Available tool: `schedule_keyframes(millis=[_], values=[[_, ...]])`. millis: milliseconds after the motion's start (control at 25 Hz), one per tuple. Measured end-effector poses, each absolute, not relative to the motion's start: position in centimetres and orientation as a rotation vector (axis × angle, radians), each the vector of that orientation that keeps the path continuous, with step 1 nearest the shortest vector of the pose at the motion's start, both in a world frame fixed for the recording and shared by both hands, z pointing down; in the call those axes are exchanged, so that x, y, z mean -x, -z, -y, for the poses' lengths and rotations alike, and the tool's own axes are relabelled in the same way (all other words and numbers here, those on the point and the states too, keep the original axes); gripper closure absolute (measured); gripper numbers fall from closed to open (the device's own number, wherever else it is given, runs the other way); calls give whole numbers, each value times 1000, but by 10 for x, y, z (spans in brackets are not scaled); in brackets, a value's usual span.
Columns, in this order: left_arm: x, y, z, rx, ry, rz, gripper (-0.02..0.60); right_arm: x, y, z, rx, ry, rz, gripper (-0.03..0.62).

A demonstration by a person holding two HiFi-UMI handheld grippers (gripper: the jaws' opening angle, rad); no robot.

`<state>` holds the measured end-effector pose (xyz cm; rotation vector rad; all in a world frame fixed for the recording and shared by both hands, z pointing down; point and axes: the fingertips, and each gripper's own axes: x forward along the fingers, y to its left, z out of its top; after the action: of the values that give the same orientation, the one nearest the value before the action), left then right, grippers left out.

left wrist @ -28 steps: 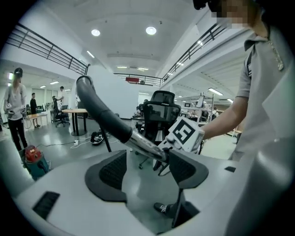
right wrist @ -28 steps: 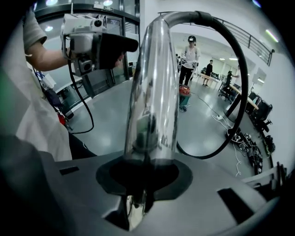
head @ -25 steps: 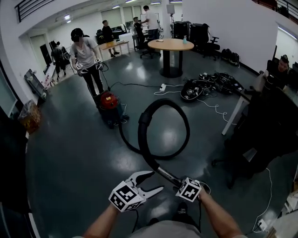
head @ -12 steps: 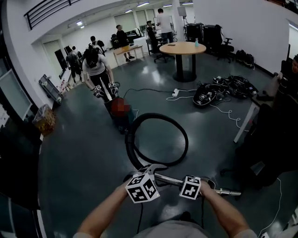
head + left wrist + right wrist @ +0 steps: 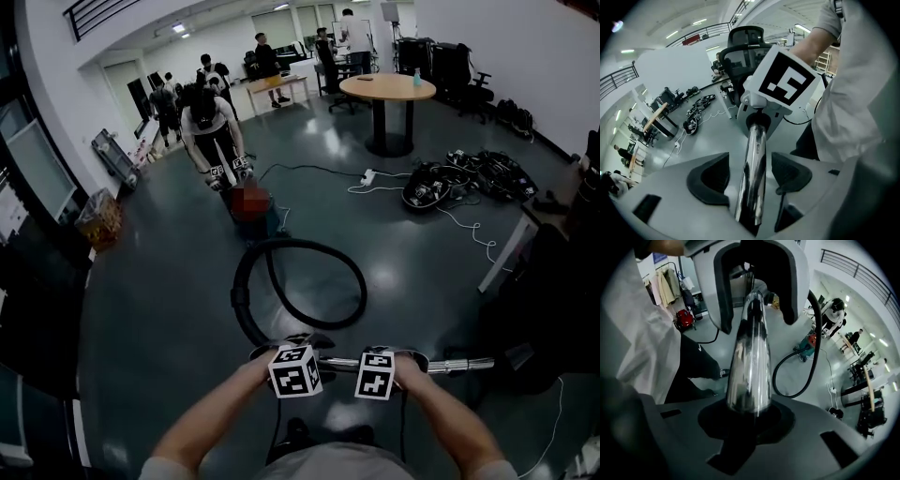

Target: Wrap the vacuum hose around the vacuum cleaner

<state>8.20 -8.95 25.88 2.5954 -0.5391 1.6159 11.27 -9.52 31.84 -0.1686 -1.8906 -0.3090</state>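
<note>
Now: 2 grippers (image 5: 298, 341) (image 5: 403, 357) (1 tube (image 5: 459, 365))

Two grippers (image 5: 750, 180) (image 5: 749, 411), one metal tube (image 5: 459, 365), one black hose (image 5: 298, 243).

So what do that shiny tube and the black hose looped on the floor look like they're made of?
Wand tube: likely polished or chromed metal, since it shows mirror-like reflections and sharp highlights.
Hose: probably flexible black plastic or rubber with a matte finish, since it curves in a loop without glare.
</note>
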Motion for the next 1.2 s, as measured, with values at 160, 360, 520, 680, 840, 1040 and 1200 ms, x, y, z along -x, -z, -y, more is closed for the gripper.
schedule_keyframes(millis=[160, 360, 520, 680, 840, 1040, 1200], values=[[-68, -275, 96, -2588, -1582, 481, 291, -93, -313, 104, 201, 315, 1861, 508], [-40, -303, 112, -2597, -1625, 420, 349, -70, -316, 125, 202, 328, 1762, 508], [-11, -315, 129, -2629, -1561, 372, 420, -46, -320, 138, 207, 285, 1682, 508], [10, -324, 139, -2637, -1484, 290, 423, -26, -327, 148, 228, 216, 1637, 508], [37, -327, 138, -2641, -1452, 262, 425, -1, -331, 144, 248, 154, 1607, 508], [70, -333, 148, -2653, -1432, 248, 425, 34, -336, 155, 219, 167, 1609, 508], [92, -334, 160, -2667, -1454, 241, 425, 58, -337, 168, 187, 174, 1634, 502]])
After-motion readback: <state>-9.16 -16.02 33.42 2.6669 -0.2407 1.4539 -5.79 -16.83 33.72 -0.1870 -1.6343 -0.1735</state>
